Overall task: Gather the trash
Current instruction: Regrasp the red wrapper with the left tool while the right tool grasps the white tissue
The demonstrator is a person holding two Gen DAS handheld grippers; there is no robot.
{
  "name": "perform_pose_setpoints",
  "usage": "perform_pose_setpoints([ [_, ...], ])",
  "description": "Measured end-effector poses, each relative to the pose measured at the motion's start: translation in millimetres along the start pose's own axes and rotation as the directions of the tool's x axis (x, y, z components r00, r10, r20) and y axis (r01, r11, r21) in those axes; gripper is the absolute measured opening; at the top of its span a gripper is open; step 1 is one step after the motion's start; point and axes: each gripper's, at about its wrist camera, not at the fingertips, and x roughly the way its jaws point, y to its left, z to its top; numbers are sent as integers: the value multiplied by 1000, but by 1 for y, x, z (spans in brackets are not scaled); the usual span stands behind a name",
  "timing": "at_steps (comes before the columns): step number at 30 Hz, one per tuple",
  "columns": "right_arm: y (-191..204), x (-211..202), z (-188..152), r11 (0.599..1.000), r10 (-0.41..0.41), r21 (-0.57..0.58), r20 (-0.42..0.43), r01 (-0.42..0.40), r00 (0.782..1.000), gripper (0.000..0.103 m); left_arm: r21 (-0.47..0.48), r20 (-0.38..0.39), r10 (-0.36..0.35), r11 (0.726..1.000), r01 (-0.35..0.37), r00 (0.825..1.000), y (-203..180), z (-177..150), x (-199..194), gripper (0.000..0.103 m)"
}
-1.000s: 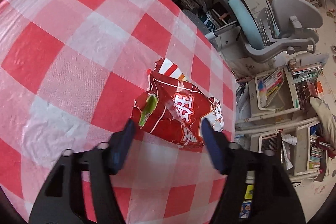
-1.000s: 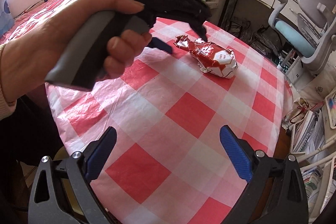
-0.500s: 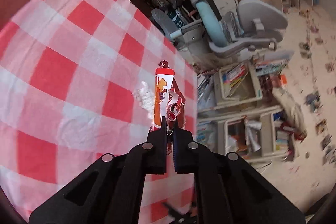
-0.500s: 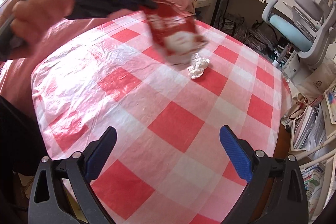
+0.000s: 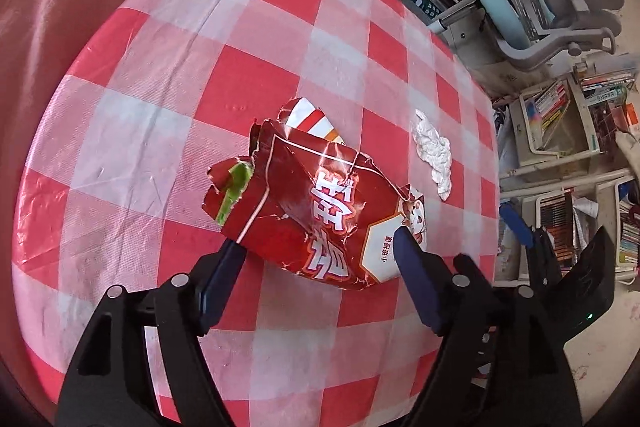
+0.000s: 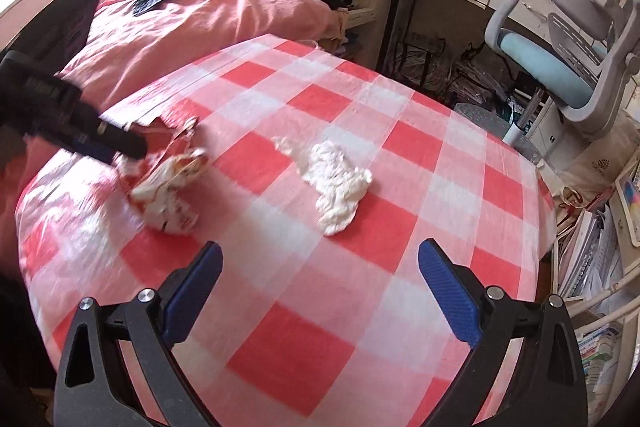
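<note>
Two pieces of trash lie on the red-and-white checked tablecloth (image 5: 168,131): a crumpled red snack wrapper (image 5: 320,203) and, just to its right, a wad of white tissue (image 5: 434,157). From the left wrist view, the left gripper (image 5: 320,251) has its blue fingers on either side of the wrapper's near edge, the jaws opening and not pressing on it. From the right wrist view, the right gripper (image 6: 320,263) hovers over the near part of the cloth with jaws spread wide and nothing between them; the tissue (image 6: 336,183) sits just beyond its fingertips, the blurred wrapper (image 6: 168,187) farther left. A pink quilt (image 6: 200,19) lies beyond the table.
</note>
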Motion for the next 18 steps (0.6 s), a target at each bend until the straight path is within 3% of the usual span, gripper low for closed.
perform_pose_setpoints([
  [3, -8, 14, 10, 999, 6, 41, 2, -6, 1000, 92, -12, 33, 29, 1000, -29, 999, -7, 1, 4, 74],
  [6, -16, 30, 19, 996, 31, 86, -14, -30, 999, 79, -68, 93, 40, 997, -34, 995, -5, 0, 3, 74],
  [9, -19, 42, 23, 995, 39, 96, -36, -35, 999, 72, -87, 126, 50, 995, -39, 991, -6, 0, 3, 72],
  [13, -19, 52, 21, 994, 50, 100, -69, -43, 996, 59, -109, 133, 11, 994, 4, 991, -7, 2, 7, 58],
  [18, -14, 52, 18, 996, 67, 73, -81, -61, 994, 45, -106, 152, -6, 994, 22, 988, -13, 4, 10, 50],
])
